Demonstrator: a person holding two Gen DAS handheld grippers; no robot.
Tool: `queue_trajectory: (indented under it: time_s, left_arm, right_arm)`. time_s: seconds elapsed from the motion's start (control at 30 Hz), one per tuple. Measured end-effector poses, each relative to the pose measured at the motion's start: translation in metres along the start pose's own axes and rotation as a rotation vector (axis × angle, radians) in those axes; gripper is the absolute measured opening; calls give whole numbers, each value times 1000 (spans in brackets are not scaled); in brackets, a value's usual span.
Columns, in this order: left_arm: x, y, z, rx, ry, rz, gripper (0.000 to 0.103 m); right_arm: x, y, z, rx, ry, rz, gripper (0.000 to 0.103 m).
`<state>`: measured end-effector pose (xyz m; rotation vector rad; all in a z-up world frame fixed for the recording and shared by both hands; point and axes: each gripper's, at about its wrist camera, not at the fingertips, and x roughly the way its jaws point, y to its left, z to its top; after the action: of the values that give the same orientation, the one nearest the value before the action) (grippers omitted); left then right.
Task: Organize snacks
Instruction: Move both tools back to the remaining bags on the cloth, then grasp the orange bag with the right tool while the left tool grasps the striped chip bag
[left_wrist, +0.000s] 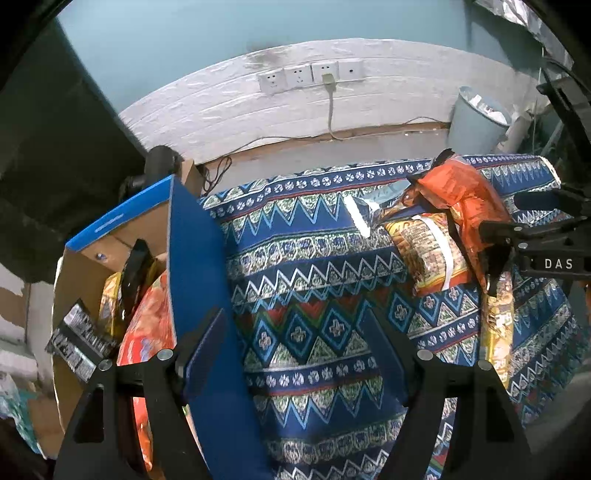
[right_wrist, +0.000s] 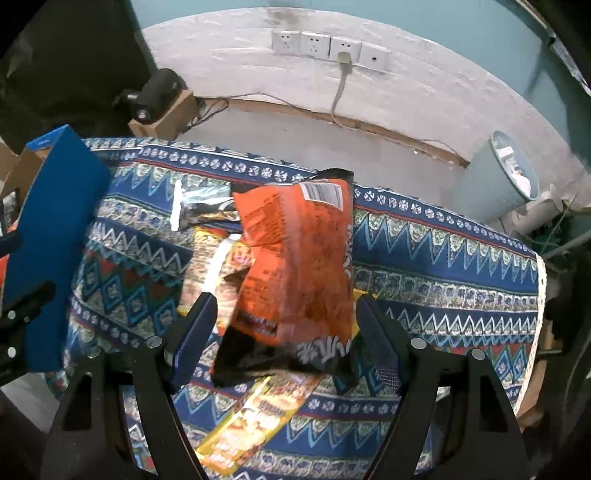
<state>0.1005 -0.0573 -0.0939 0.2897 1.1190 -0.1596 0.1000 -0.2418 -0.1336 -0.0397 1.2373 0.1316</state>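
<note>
An orange and black snack bag (right_wrist: 295, 266) lies on top of a pile of packets on the patterned cloth (right_wrist: 443, 266). My right gripper (right_wrist: 286, 328) hangs over it, open, with the bag's lower half between the fingers and the pads apart from it. Under it lie a yellow packet (right_wrist: 251, 417) and a silver one (right_wrist: 199, 206). The same pile (left_wrist: 428, 251) and right gripper (left_wrist: 498, 221) show in the left wrist view. My left gripper (left_wrist: 295, 350) stands open over bare cloth, its left finger (left_wrist: 207, 347) by the blue wall of a cardboard box (left_wrist: 192, 258) holding several snack bags (left_wrist: 147, 332).
A grey waste bin (left_wrist: 476, 122) stands on the floor behind the cloth-covered surface. Wall sockets (left_wrist: 310, 75) with a plugged cable are on the white wall. A small brown carton (right_wrist: 166, 118) with a dark device sits at the back left. The cloth's far edge drops to the floor.
</note>
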Motion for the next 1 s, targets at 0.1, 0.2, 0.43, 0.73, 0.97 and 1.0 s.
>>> queue_trajectory:
  time_s: [0.1, 0.2, 0.43, 0.73, 0.97, 1.0]
  left_arm:
    - [10, -3, 3, 14, 4, 14, 81]
    - [23, -4, 7, 14, 22, 4, 81]
    - [43, -15, 18, 23, 52, -8, 81]
    - [46, -32, 34, 12, 52, -46, 82]
    - [57, -44, 40, -71, 99, -189, 88]
    - [59, -46, 40, -84, 109, -203, 88]
  right_arm:
    - [9, -4, 3, 7, 14, 2, 78]
    - [21, -7, 6, 9, 35, 13, 78]
    - [41, -9, 7, -7, 70, 20, 78]
    - [33, -13, 1, -35, 41, 8, 59]
    - [11, -40, -7, 22, -12, 6, 57]
    - [7, -44, -9, 28, -21, 1, 57]
